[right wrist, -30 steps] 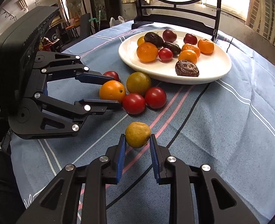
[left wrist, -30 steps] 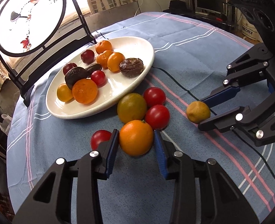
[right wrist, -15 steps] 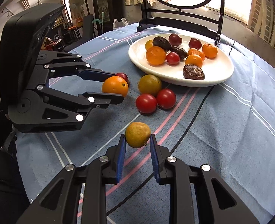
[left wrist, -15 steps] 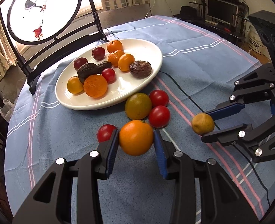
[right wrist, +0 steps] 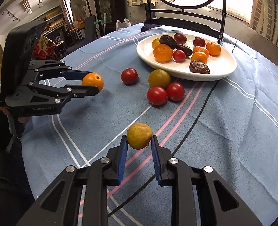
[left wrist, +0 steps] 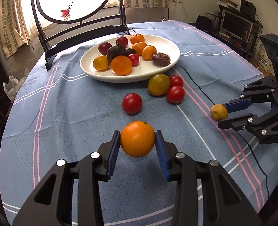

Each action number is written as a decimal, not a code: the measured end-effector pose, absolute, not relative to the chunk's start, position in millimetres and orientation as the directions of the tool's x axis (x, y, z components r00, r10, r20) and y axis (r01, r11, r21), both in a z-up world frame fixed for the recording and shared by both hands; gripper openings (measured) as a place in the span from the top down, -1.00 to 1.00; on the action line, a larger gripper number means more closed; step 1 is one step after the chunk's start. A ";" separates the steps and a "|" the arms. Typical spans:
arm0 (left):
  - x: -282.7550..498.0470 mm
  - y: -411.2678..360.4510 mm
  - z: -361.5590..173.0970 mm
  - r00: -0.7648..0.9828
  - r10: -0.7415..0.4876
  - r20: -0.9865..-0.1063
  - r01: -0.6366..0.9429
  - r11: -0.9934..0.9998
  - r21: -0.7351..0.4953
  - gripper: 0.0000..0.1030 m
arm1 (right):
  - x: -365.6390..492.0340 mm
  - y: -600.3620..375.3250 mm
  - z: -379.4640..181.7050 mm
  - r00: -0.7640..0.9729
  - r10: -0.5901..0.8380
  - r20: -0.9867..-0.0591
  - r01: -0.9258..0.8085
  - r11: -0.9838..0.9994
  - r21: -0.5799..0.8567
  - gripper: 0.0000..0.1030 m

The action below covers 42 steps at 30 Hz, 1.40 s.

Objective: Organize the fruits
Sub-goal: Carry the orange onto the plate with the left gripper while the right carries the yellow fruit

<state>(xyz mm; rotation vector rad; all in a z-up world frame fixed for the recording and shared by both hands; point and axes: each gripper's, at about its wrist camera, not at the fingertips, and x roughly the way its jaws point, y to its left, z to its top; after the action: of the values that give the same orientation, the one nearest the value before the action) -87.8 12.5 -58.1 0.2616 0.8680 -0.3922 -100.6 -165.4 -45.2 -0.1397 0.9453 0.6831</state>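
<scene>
My left gripper is shut on an orange, held just above the blue cloth; from the right wrist view the same gripper and orange show at the left. My right gripper is shut on a small yellow-brown fruit, which appears at the right in the left wrist view. Ahead lies a white plate with several oranges, tomatoes and dark fruits. On the cloth before it lie a greenish orange and three red tomatoes, one apart.
A round painted screen on a black stand rises behind the plate. A thin black cable crosses the cloth at the right. The round table's edge curves close at the left. A person's hand holds the left gripper's handle.
The left gripper has drawn back from the fruit cluster with the orange and rolled, so the plate sits farther off and more level. The right gripper has pulled slightly away with its fruit.
</scene>
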 end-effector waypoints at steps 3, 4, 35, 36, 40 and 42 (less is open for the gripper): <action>-87.1 7.5 -59.6 0.578 -0.234 -0.782 0.447 0.892 0.064 0.28 | -102.6 -159.3 -46.6 0.386 0.481 -0.788 -0.607 0.775 0.175 0.51; -86.9 5.3 -59.8 0.579 -0.236 -0.781 0.453 0.889 0.068 0.28 | -102.0 -157.8 -47.3 0.382 0.482 -0.789 -0.607 0.774 0.179 0.51; -38.1 -27.3 -27.5 0.658 -0.184 -0.730 0.405 0.904 0.137 0.28 | -68.5 -161.8 -17.0 0.445 0.518 -0.731 -0.607 0.774 0.179 0.51; -34.7 -28.3 -25.6 0.660 -0.183 -0.729 0.400 0.907 0.135 0.28 | -65.8 -163.3 -13.3 0.455 0.520 -0.723 -0.604 0.777 0.178 0.51; -31.6 -32.3 -23.9 0.667 -0.190 -0.721 0.402 0.906 0.134 0.28 | -59.7 -166.2 -10.0 0.463 0.533 -0.708 -0.598 0.777 0.194 0.51; -35.1 -32.5 -28.9 0.654 -0.199 -0.729 0.413 0.902 0.124 0.28 | -62.4 -163.7 -16.3 0.444 0.539 -0.716 -0.607 0.769 0.202 0.51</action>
<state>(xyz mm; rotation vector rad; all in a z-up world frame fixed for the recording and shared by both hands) -35.1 -32.5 -28.9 0.2915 0.7851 -0.3528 -62.4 -163.7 -16.3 -0.0882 0.8532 0.7115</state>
